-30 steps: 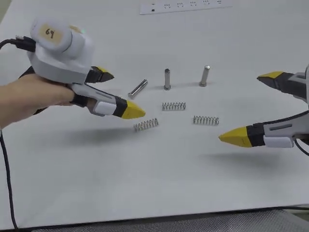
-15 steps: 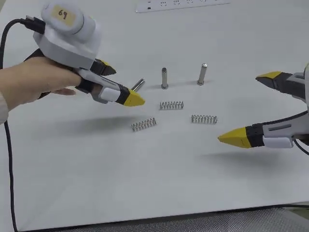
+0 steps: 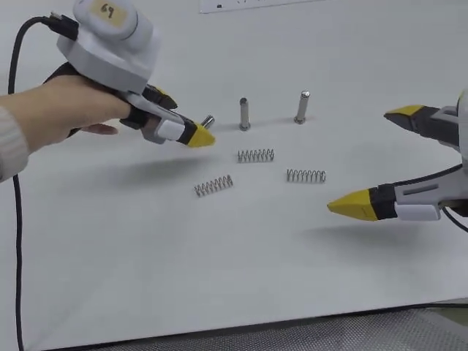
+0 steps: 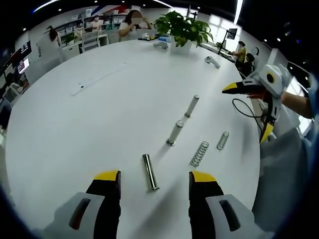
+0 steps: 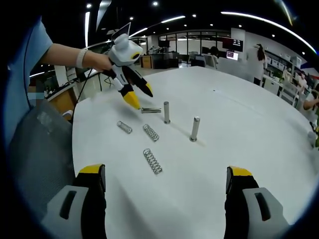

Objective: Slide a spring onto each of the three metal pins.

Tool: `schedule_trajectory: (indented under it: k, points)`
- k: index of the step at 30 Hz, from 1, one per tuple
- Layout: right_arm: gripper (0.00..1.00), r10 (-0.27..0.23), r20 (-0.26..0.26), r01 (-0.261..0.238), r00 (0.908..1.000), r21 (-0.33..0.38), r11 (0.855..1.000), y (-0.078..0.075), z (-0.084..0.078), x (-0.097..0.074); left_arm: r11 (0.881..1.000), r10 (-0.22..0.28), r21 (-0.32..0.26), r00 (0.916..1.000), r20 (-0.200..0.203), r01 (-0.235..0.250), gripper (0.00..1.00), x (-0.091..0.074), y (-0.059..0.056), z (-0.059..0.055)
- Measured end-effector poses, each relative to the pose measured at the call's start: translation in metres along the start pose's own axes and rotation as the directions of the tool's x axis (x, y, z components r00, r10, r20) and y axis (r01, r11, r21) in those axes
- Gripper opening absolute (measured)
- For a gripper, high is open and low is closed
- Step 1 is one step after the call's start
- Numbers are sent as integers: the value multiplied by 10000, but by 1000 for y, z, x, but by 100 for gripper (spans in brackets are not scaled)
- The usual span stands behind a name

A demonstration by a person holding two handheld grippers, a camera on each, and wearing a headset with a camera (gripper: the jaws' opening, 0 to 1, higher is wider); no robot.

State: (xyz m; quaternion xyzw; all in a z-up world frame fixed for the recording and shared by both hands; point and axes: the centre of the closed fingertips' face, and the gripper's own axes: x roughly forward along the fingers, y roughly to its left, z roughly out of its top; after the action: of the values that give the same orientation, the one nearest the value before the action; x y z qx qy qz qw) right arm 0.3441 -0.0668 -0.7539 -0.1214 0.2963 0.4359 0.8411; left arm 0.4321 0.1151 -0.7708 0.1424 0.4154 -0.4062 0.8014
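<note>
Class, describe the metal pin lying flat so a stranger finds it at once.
On the white table, three pins form a row behind the springs. The lying pin is the row's left end in the head view, ahead of the open left tool. Only it lies on its side; the other two stand upright.

**Around the work: table and office**

A white table (image 3: 219, 278) spans the scene, round in the gripper views. A white power strip (image 3: 245, 4) lies towards its far edge. On the far side a potted plant (image 4: 183, 29) stands, with a small white device (image 4: 212, 61) lying near it. A grey chair (image 5: 37, 144) sits at the table's edge. Beyond is an open office with strip lights (image 5: 249, 15), a screen (image 5: 230, 43) and a standing person (image 5: 259, 55).
</note>
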Motion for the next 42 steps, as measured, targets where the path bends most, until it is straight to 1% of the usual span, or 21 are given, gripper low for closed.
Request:
schedule_trajectory:
  k: [3, 5, 8, 12, 14, 19, 24, 26, 28, 33, 42]
  points:
    - [100, -9, -7, 9, 10000, 32, 10000, 0, -1, 0, 9998, 69, -188, 10000, -15, -70, 47, 2, 3, 1]
    - [100, -15, -10, 16, 10000, 53, 10000, -1, -1, 0, 9999, -9, -161, 10000, -56, 8, 44, 3, 2, 2]
    - [100, -26, -11, 26, 10000, 80, 10000, -1, -1, 1, 9999, -37, -146, 9999, -99, 35, 41, 6, 2, 4]
    - [100, -16, -21, 16, 10000, 114, 9999, -1, -2, 1, 9999, 12, -101, 9999, -127, -13, 37, 9, 3, 7]
    - [100, -13, -30, 14, 10000, 124, 9999, -1, -2, 1, 10000, 23, -36, 9998, -193, -24, 37, 12, 6, 7]
    - [100, -31, -38, 32, 10000, 182, 9998, -2, -3, 1, 10000, 27, -28, 9996, -285, -28, 34, 16, 6, 6]
    - [100, -61, -64, 63, 10000, 238, 9997, -3, -5, 1, 9999, 67, -144, 9991, -412, -73, 29, 20, 9, 4]
    - [100, -74, -57, 75, 10000, 274, 9996, -3, -5, 0, 9997, 132, -198, 9989, -447, -141, 25, 24, 13, 3]
    - [100, -84, -72, 86, 9999, 284, 9996, -3, -6, 0, 9996, 144, -242, 9987, -491, -156, 22, 22, 12, 3]
    - [100, -99, -87, 102, 9999, 320, 9994, -4, -7, 0, 9992, 175, -337, 9986, -495, -192, 18, 23, 10, 5]
    - [100, -125, -102, 129, 9999, 355, 9993, -5, -9, -1, 9981, 175, -578, 9979, -631, -212, 11, 27, 8, 2]
